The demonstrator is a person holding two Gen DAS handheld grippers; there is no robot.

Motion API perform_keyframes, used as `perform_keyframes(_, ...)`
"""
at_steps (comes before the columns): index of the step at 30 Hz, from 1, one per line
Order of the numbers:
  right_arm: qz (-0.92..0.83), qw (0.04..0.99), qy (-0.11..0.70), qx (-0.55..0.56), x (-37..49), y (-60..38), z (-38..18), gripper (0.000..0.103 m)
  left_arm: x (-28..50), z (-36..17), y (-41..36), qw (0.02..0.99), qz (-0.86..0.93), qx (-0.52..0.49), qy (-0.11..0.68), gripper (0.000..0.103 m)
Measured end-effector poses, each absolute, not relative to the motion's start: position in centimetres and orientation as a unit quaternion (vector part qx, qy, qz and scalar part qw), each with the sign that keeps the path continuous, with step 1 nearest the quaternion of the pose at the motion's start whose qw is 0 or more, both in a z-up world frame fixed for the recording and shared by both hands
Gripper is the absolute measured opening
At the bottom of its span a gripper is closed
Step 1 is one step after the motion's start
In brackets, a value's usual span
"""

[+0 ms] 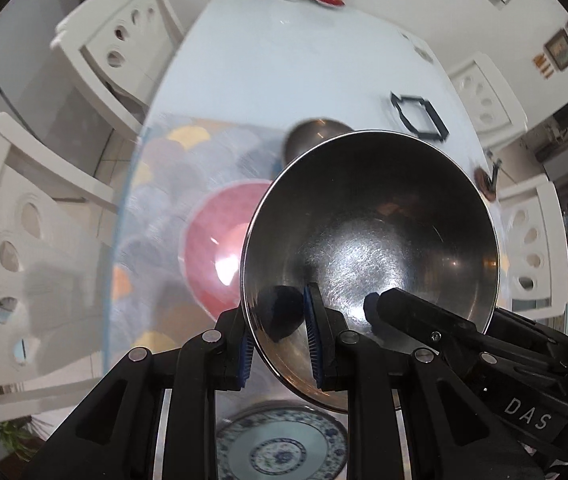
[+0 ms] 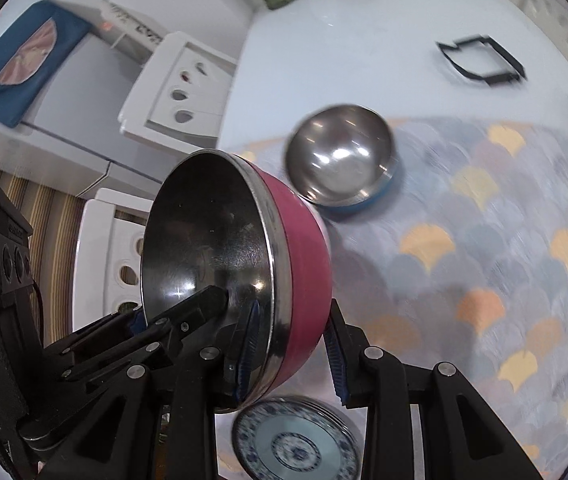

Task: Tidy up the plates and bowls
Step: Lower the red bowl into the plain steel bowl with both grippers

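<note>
Bowl (image 2: 339, 158) on placemat (image 2: 483, 240) (plate (image 2: 295, 444) nearer).

White letters "DAS" — on the right gripper (image 1: 367, 308) body, left wrist view, nothing else legible

The rim of a steel bowl (image 1: 371, 240) is clamped between the blue pads of the left hand-held gripper (image 1: 280, 344), above the surface (image 1: 284, 64). A pink plate (image 1: 214, 260) and a blue-patterned plate (image 1: 280, 444) are seen below it, a second steel bowl (image 1: 311, 136) beyond.
</note>
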State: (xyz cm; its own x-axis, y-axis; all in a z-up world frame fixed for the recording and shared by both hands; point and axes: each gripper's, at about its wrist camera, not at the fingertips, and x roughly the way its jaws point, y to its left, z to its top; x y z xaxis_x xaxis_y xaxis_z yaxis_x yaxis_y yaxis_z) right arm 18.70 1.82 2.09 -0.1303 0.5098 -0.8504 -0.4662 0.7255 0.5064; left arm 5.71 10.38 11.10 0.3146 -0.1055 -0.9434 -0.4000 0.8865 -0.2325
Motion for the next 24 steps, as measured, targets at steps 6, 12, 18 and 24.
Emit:
perform_keyframes(6,0.382,0.654,0.653,0.006,18.3,5.3,2.2,0.032,5.7,10.9,13.4,0.78,0.11,-0.225,0.573,0.019)
perform_keyframes(12,0.381,0.637,0.67,0.006,18.4,7.4,0.5,0.032,5.9,9.5,15.4,0.77,0.113,-0.235,0.583,0.019)
perform_keyframes(18,0.37,0.628,0.684,0.0,19.2,8.3,-1.1,0.032,6.6,7.8,15.8,0.76,0.109,-0.234,0.597,0.019)
perform_keyframes(24,0.359,0.619,0.699,-0.002,20.0,8.5,-2.7,0.032,7.6,6.3,15.8,0.751,0.101,-0.234,0.609,0.019)
